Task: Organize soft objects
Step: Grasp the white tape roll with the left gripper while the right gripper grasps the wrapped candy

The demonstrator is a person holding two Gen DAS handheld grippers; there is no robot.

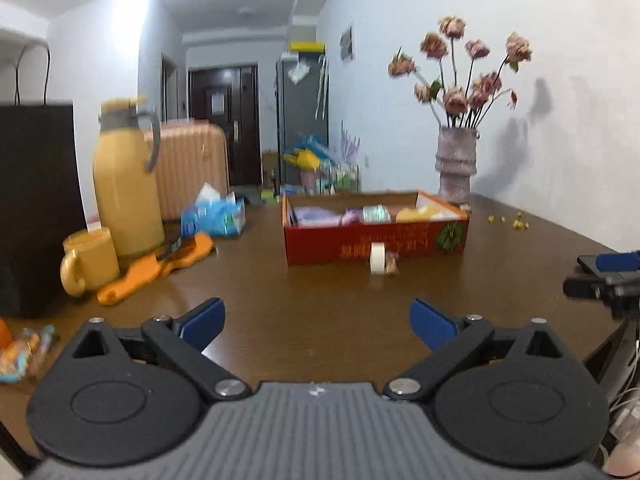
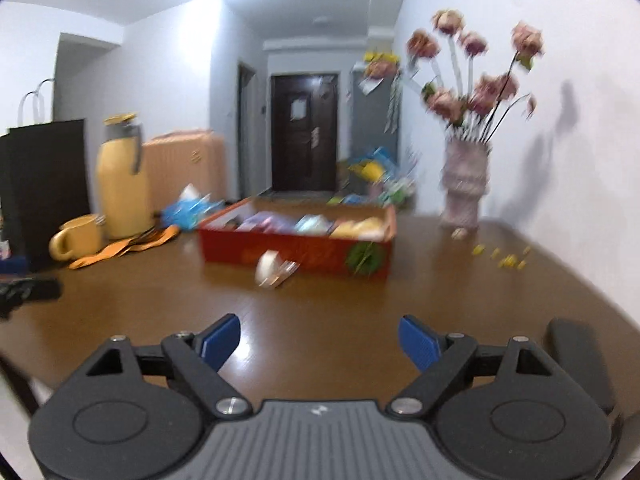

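A red cardboard box [image 1: 376, 242] stands mid-table and holds several soft items in purple, teal and yellow [image 1: 420, 213]; it also shows in the right wrist view [image 2: 296, 254]. A white tape roll [image 1: 377, 258] and a small wrapped item lie against its front side. My left gripper [image 1: 316, 322] is open and empty, well short of the box. My right gripper [image 2: 320, 340] is open and empty above the bare wood. The right gripper also shows at the edge of the left wrist view [image 1: 608, 276].
A yellow flask [image 1: 126, 184], yellow mug [image 1: 90, 266], orange tool [image 1: 156, 268] and blue tissue pack [image 1: 214, 216] sit at left beside a black bag [image 1: 36, 208]. A vase of flowers [image 1: 456, 164] stands by the wall, with small yellow bits [image 1: 508, 220] nearby. Snack packets [image 1: 24, 350] lie front left.
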